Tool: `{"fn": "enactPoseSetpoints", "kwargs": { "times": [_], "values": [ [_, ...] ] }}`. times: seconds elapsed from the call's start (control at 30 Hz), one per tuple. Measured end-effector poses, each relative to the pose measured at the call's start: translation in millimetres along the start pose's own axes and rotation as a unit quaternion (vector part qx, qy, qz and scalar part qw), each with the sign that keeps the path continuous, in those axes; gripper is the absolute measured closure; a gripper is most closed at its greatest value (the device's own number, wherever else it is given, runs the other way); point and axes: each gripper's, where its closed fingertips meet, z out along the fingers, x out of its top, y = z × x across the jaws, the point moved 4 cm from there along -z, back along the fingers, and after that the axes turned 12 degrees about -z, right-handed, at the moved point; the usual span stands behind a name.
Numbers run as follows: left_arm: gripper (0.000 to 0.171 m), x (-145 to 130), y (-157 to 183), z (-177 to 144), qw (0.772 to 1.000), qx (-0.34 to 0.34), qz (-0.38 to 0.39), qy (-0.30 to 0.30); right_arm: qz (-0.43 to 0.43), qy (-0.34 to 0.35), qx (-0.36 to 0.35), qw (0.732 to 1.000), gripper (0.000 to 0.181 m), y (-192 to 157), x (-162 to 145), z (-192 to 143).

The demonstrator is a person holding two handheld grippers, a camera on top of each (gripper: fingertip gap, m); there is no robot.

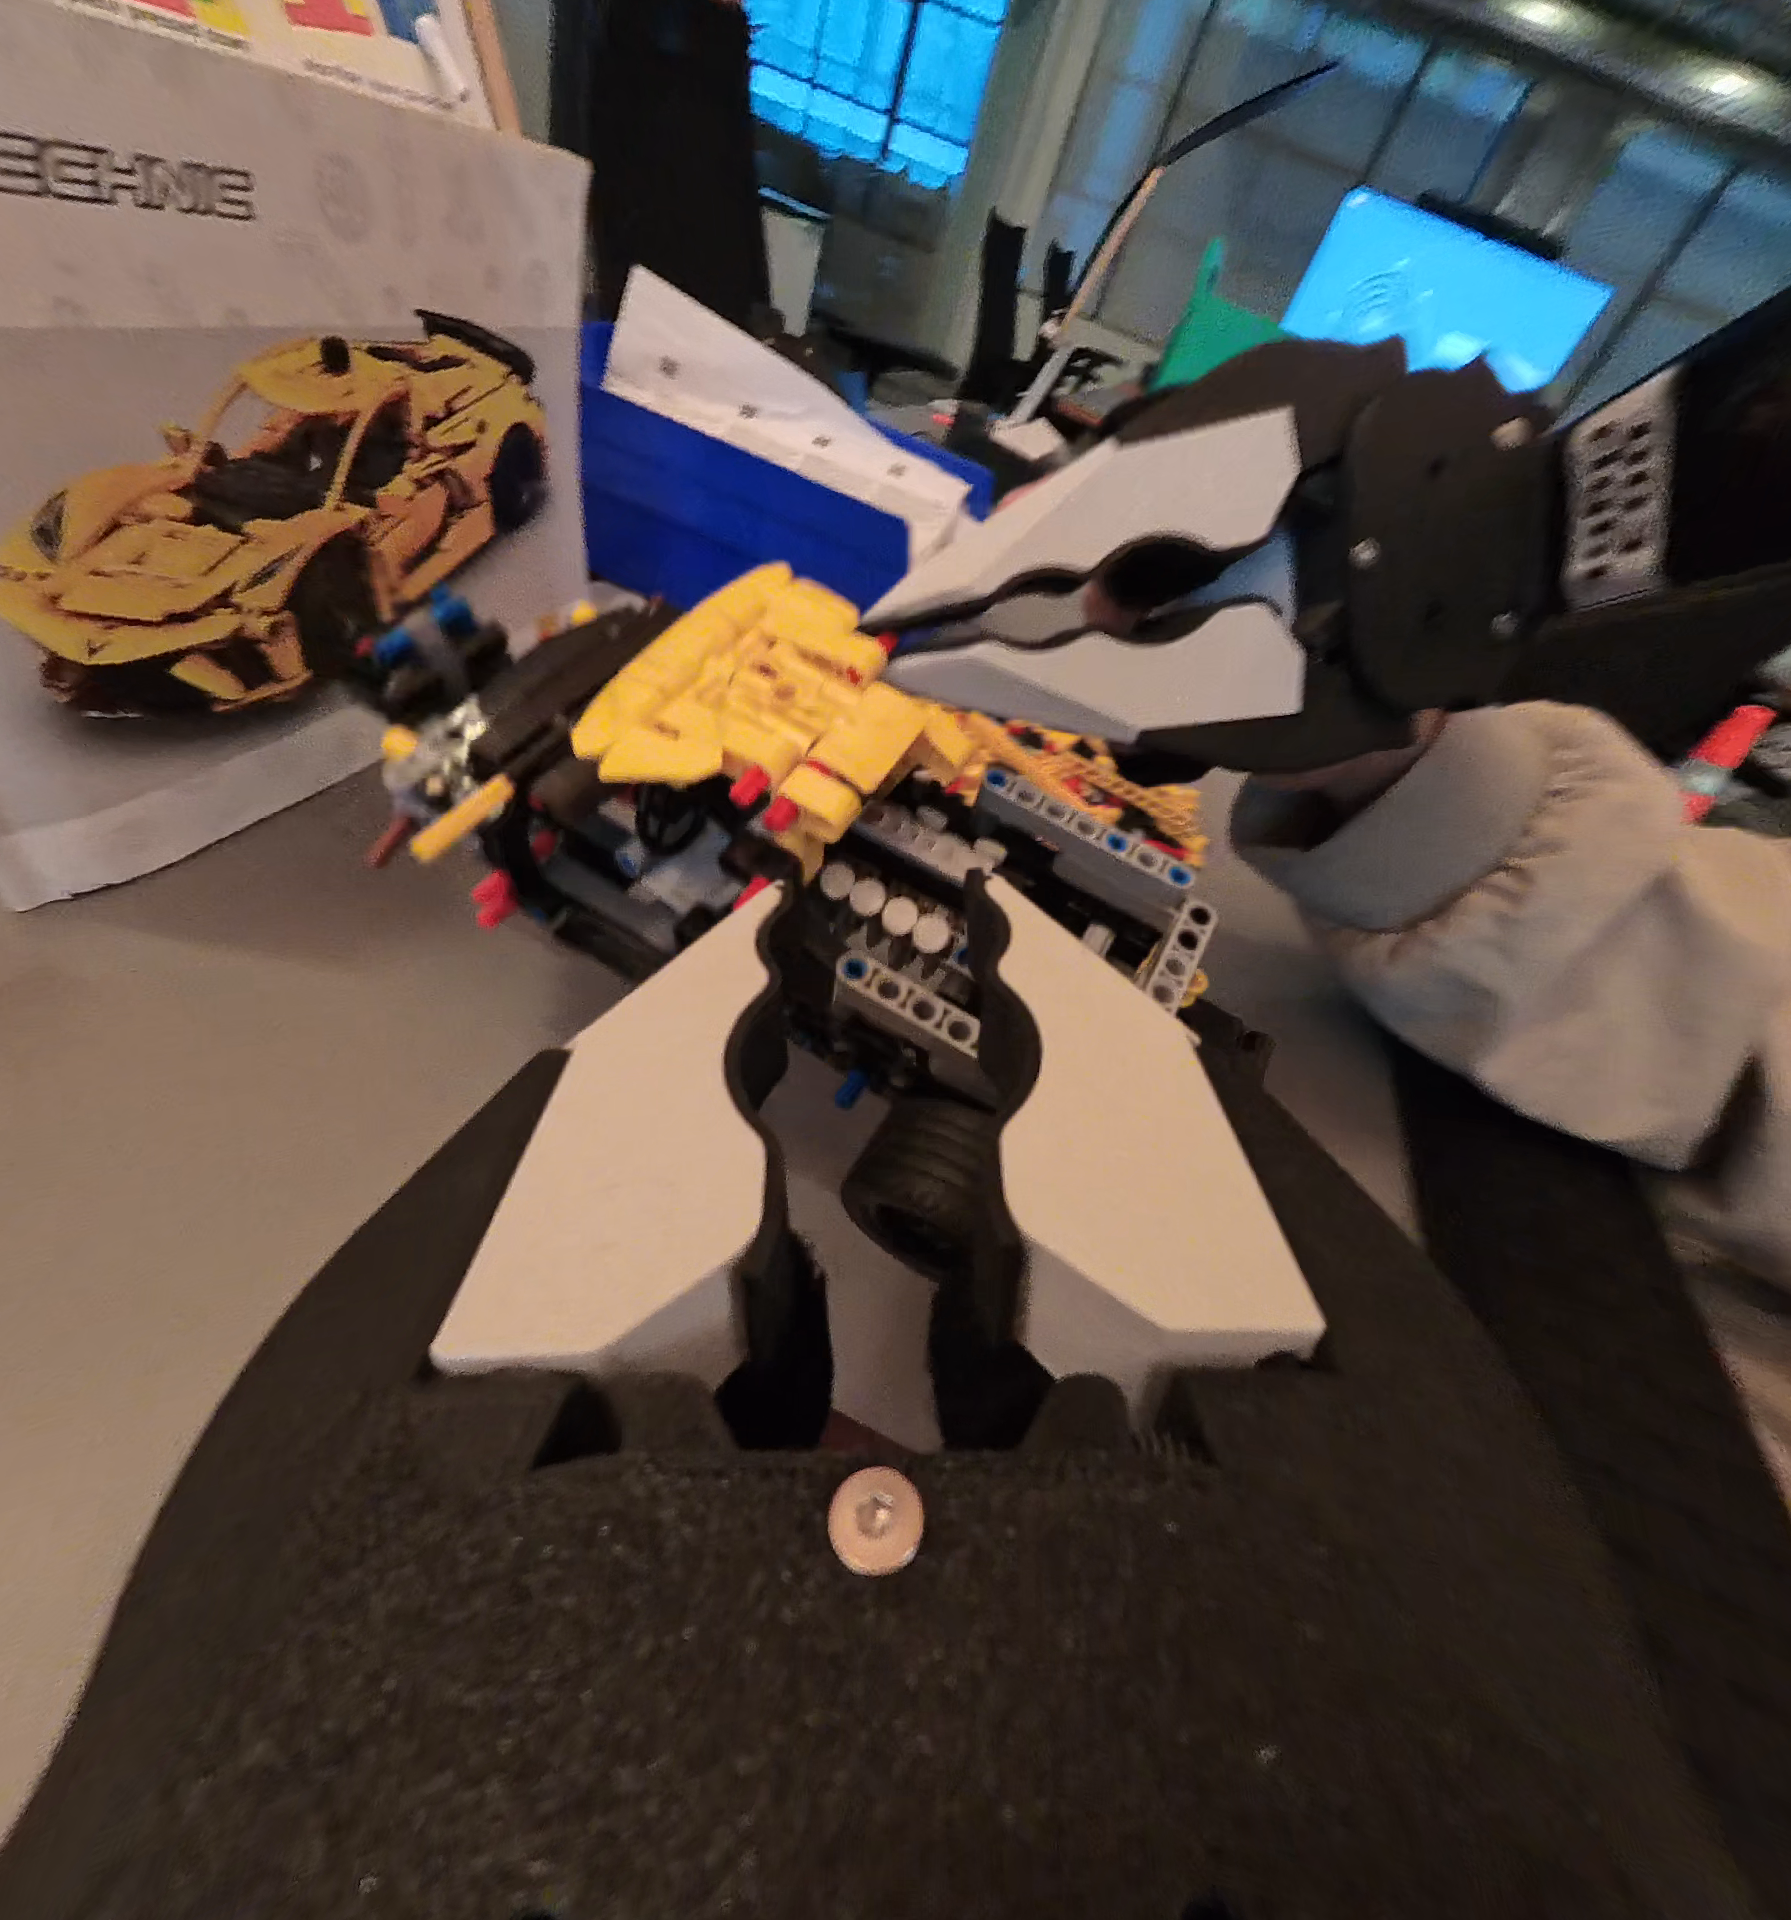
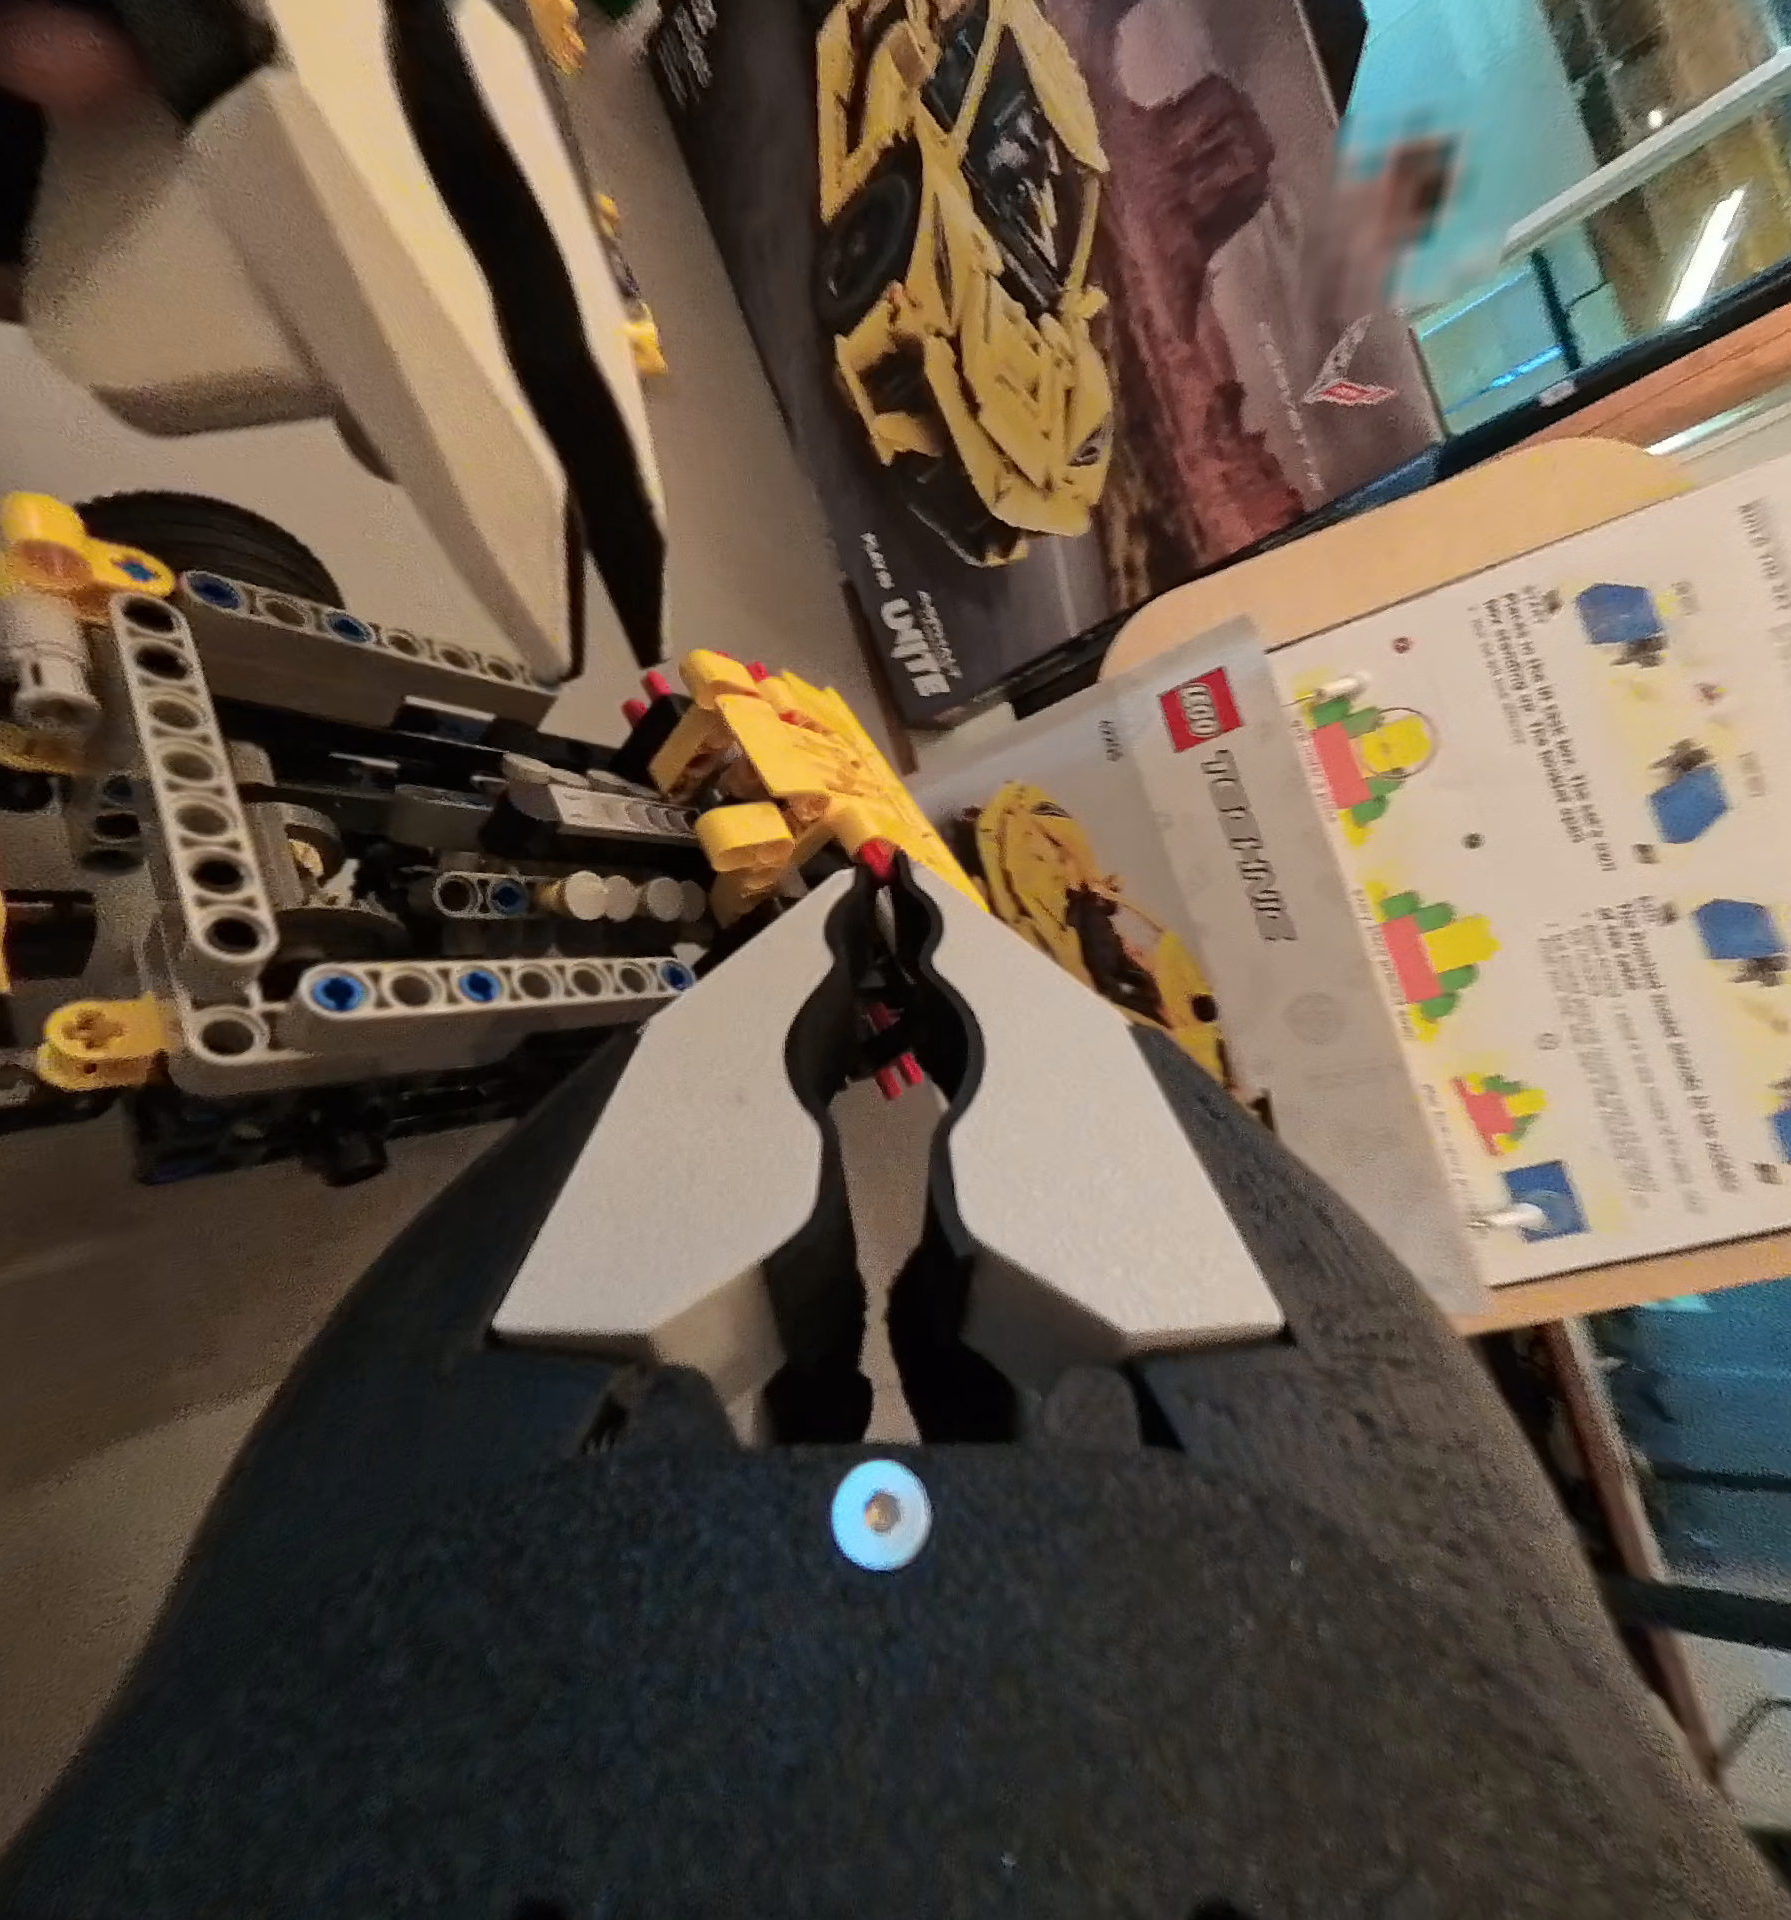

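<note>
Grey tabletop (image 1: 143,1091) carries a half-built toy-brick car chassis (image 1: 974,935), with cluttered desks, a lit monitor (image 1: 1442,291) and blue-lit windows blurred behind it. Leaning at the table's far left is a grey booklet (image 1: 247,468) printed with a yellow sports car, and a blue bin (image 1: 725,499) holding white paper stands just to its right. The left gripper (image 1: 875,904) points at the near end of the chassis, its grey fingers standing a little apart on either side of the grey beams and the row of pale round pegs; whether they press on the frame cannot be told. A black tyre (image 1: 912,1195) lies on the table between those fingers, nearer the camera. The right gripper (image 2: 875,873) comes in from the right, tilted on its side, its tips nearly together at the edge of a yellow panel assembly (image 2: 766,769) that sits tilted over the chassis with red pins along its edge; it appears to pinch that edge, though blur leaves the contact unsure. A grey sleeve (image 1: 1556,935) shows behind this gripper. In the right wrist view a dark box (image 2: 1026,343) picturing the yellow car lies beyond, beside an instruction sheet (image 2: 1597,883) on a wooden board.
</note>
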Motion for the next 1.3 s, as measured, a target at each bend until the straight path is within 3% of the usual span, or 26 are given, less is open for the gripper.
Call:
{"fn": "enactPoseSetpoints", "kwargs": {
  "times": [0.07, 0.43, 0.53, 0.67, 0.8, 0.87, 1.0, 1.07, 1.13, 1.17, 1.23, 1.3],
  "values": [
    [0.141, -0.3, 3.9, -7.9, 1.000, -0.017, -0.004, -0.009, 0.000, 0.001, 0.004, 1.000, 0.179, -9.6, 2.6, -1.7],
    [0.141, -2.6, -17.6, -22.3, 0.999, 0.036, 0.009, -0.026, -0.033, 0.031, 0.034, 0.998, 0.179, -55.1, 1.3, 7.5],
    [0.135, -6.2, -22.6, -20.8, 0.999, 0.043, 0.008, -0.019, -0.005, 0.062, 0.055, 0.997, 0.179, -62.8, 8.4, 5.9],
    [0.105, -23.0, -15.6, -6.5, 0.998, 0.021, 0.044, -0.043, 0.087, 0.079, 0.124, 0.985, 0.178, -74.5, 5.1, 10.2],
    [0.100, -48.8, -14.9, 8.0, 0.989, 0.044, 0.067, -0.125, 0.155, 0.096, 0.164, 0.969, 0.178, -79.2, 2.6, 15.9],
    [0.089, -54.4, -17.2, 12.3, 0.984, 0.066, 0.082, -0.143, 0.161, 0.093, 0.163, 0.969, 0.178, -78.8, 4.3, 17.4],
    [0.094, -57.4, -18.0, 15.7, 0.972, 0.107, 0.132, -0.160, 0.188, 0.075, 0.167, 0.965, 0.177, -79.4, 1.3, 19.4],
    [0.097, -56.7, -15.2, 16.2, 0.969, 0.116, 0.151, -0.156, 0.267, 0.087, 0.212, 0.936, 0.180, -78.5, -3.4, 17.5],
    [0.097, -57.0, -15.1, 16.0, 0.969, 0.116, 0.149, -0.156, 0.371, 0.113, 0.251, 0.887, 0.179, -71.3, -9.9, 15.1],
    [0.097, -56.9, -15.0, 15.9, 0.969, 0.116, 0.150, -0.156, 0.432, 0.128, 0.285, 0.846, 0.176, -70.3, -12.3, 14.4],
    [0.097, -56.8, -14.6, 15.9, 0.969, 0.115, 0.155, -0.156, 0.541, 0.145, 0.387, 0.733, 0.156, -76.1, -13.2, 14.5],
    [0.097, -56.6, -14.1, 16.1, 0.968, 0.114, 0.161, -0.156, 0.622, 0.179, 0.444, 0.619, 0.155, -74.8, -12.6, 18.1]
  ]
}}
